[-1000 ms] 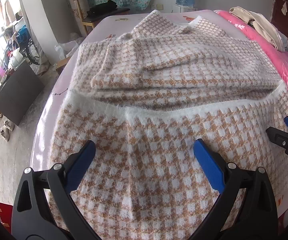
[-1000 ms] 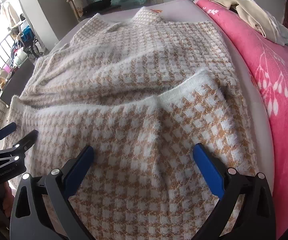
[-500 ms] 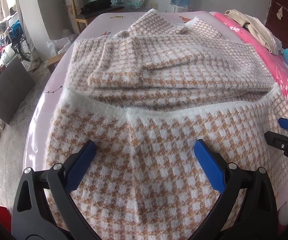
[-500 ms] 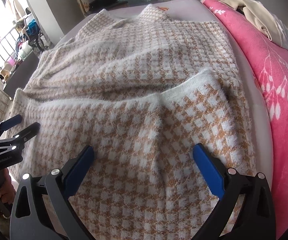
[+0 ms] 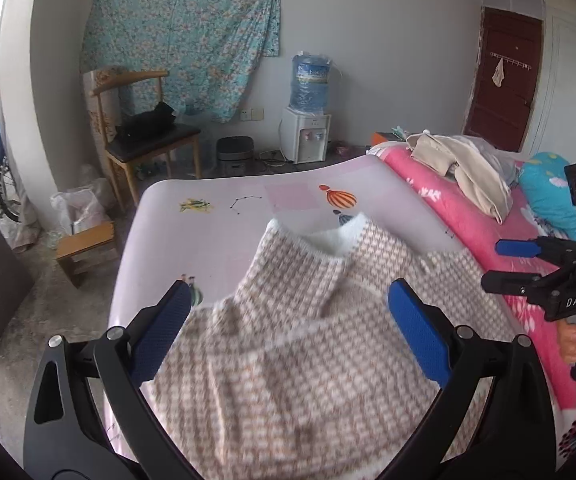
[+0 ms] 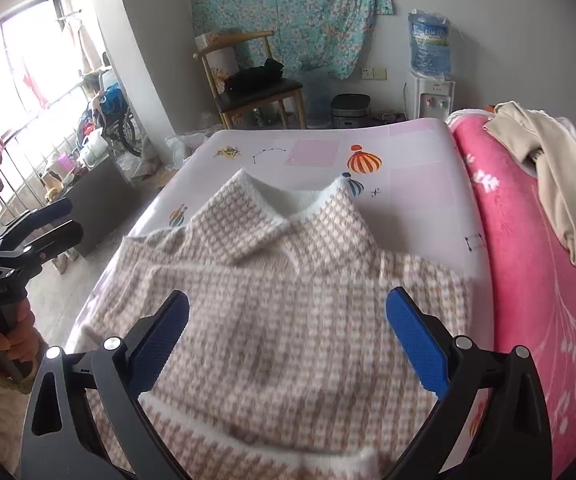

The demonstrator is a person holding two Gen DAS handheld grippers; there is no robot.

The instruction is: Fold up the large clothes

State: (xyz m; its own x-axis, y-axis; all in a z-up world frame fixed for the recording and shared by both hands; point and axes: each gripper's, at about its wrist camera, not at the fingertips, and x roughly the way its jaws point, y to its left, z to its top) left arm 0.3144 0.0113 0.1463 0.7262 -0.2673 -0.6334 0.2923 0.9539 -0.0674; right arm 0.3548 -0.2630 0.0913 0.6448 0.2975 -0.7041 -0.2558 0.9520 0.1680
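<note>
A fuzzy tan-and-white checked sweater (image 5: pixel 328 360) lies flat on a lilac printed sheet (image 5: pixel 208 240), its white collar (image 5: pixel 328 240) at the far end. In the right wrist view the sweater (image 6: pixel 288 300) shows a white hem band (image 6: pixel 248 448) folded across its near part. My left gripper (image 5: pixel 288 336) hovers open over the sweater's left half, with nothing between its blue pads (image 5: pixel 164 332). Over the right half my right gripper (image 6: pixel 288 344) is also wide open and empty. Each gripper appears in the other's view: right gripper (image 5: pixel 512 264), left gripper (image 6: pixel 44 228).
A pink blanket (image 6: pixel 528 280) borders the sheet on the right, with beige clothes (image 6: pixel 560 184) piled on it and a teal pillow (image 5: pixel 548 192) beyond. Past the bed stand a wooden chair (image 5: pixel 148 136), a water dispenser (image 5: pixel 308 120) and a low stool (image 5: pixel 84 244).
Both grippers have lifted and tipped upward, so the views now take in the collar and the room instead of the folded hem. Both stay open.
</note>
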